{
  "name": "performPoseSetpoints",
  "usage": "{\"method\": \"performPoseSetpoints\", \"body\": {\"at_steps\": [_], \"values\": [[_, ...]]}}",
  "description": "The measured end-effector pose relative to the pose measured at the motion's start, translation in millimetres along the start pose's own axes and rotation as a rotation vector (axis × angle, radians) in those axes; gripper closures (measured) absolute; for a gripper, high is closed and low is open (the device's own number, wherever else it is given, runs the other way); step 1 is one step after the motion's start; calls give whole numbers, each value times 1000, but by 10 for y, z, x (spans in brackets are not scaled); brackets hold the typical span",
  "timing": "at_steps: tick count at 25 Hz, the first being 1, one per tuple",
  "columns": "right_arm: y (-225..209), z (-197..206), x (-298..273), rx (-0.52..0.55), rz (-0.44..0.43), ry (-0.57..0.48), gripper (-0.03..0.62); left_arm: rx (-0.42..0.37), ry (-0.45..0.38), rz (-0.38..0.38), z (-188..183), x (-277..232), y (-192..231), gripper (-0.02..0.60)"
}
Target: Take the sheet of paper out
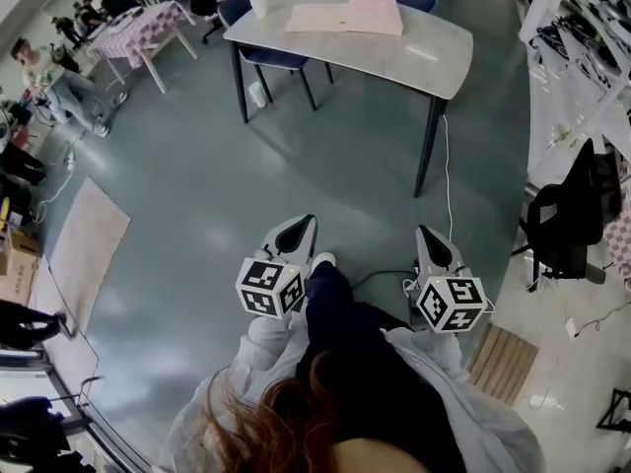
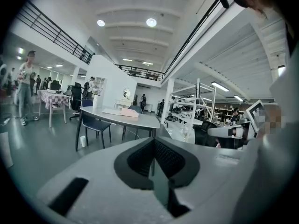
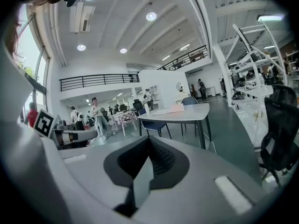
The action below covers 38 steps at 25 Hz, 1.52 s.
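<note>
A grey table point(image 1: 424, 57) stands several steps ahead across the floor. On its far side lies a pink folder with pale sheets point(image 1: 345, 15), and a white bottle point(image 1: 258, 0) stands at its left end. My left gripper point(image 1: 308, 222) and right gripper point(image 1: 424, 231) hover side by side close to the person's body, well short of the table. Both are shut with nothing in them. The left gripper view shows its jaws point(image 2: 152, 146) pressed together, with the table point(image 2: 135, 118) and pink folder point(image 2: 120, 111) in the distance. The right gripper point(image 3: 148, 146) looks the same, the table point(image 3: 180, 113) beyond it.
A blue chair point(image 1: 271, 59) is tucked under the table, with a cup point(image 1: 256, 94) on the floor by a leg. A black office chair point(image 1: 572, 215) and shelving racks point(image 1: 582, 28) line the right. A checkered table point(image 1: 148, 23) and people are at the left. A wooden pallet point(image 1: 501, 363) lies near my right.
</note>
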State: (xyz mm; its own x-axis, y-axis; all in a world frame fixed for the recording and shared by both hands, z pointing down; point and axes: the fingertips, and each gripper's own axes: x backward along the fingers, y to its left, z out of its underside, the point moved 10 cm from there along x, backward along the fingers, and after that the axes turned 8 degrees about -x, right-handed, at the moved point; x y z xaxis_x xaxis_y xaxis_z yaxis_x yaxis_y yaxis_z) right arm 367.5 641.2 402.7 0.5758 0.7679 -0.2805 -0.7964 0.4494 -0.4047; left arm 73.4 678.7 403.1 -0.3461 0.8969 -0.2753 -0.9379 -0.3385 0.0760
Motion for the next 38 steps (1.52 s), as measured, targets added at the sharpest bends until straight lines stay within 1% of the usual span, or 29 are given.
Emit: {"method": "performPoseSetpoints", "body": {"at_steps": [4,8,12,16,19,23,29,38], "values": [[-30,2,-22,-22,-2,2,585,1,-1,-3,-18,-21,-30,575],[-8,-10,-134,-20,-22,18,583,27,-14,-10,-40,-55,21,574],[-10,-77,-291,-20,-32,22,583,25,-11,-8,-72,-166,95,502],[-38,-120,-529,-23,-40,31,583,42,-5,-12,-66,-341,259,392],[-83,-216,-758,-19,-43,35,583,51,-4,-13,-116,-544,414,338],[-144,-414,-1118,-10,-50,40,583,46,-5,-12,-250,-852,627,336],[-159,-844,-1769,12,-56,19,583,32,-2,21,-552,-1358,1069,337],[-232,-1251,-2634,0,-26,3,583,30,-2,56,-894,-2032,1770,339]]}}
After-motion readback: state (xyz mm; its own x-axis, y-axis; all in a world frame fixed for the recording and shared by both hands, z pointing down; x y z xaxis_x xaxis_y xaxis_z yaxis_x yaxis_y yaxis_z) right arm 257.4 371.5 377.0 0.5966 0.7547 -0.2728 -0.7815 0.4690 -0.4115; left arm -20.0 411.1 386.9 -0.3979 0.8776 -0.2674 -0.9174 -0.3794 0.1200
